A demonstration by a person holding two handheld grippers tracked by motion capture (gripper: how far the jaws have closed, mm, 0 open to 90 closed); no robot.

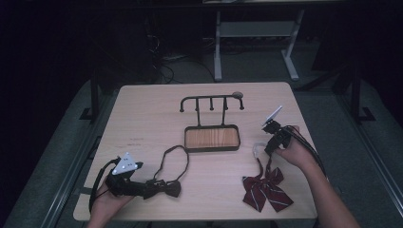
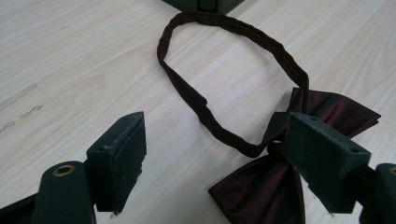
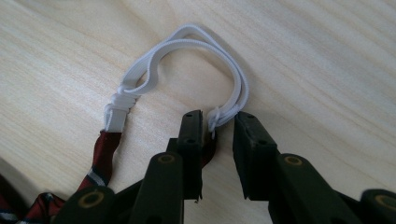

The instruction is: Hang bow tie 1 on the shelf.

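**Pale wood, two bow ties, two grippers at work**

Pale wood grain covers the worktop (image 1: 142, 118), and near its far middle stands a dark metal rack (image 1: 211, 102) with hooks, rising from a tray (image 1: 212, 138) with a wooden floor.

The right gripper (image 3: 218, 122) is tilted down at the white elastic loop (image 3: 187, 39) of the striped red bow tie (image 1: 266, 189). Its jaws stand narrow, with the end of the elastic, where it joins the red strap, lying in the gap between them; the elastic touches the tip of one jaw, but whether the pads press on it cannot be told. The loop lies flat on the wood ahead of the jaws, and the bow itself rests near the front right edge of the worktop, just below the person's right hand (image 1: 293, 153) in the high view.

The left gripper (image 2: 215, 161) lies low at the front left, held in the left hand (image 1: 107, 202). Its jaws are wide apart and grip nothing. The dark maroon bow tie (image 2: 275, 186) sits partly between them, its knot just beside the jaw seen at the right of the left gripper view, and its neck band (image 2: 224, 70) curves out in an open ring toward the tray
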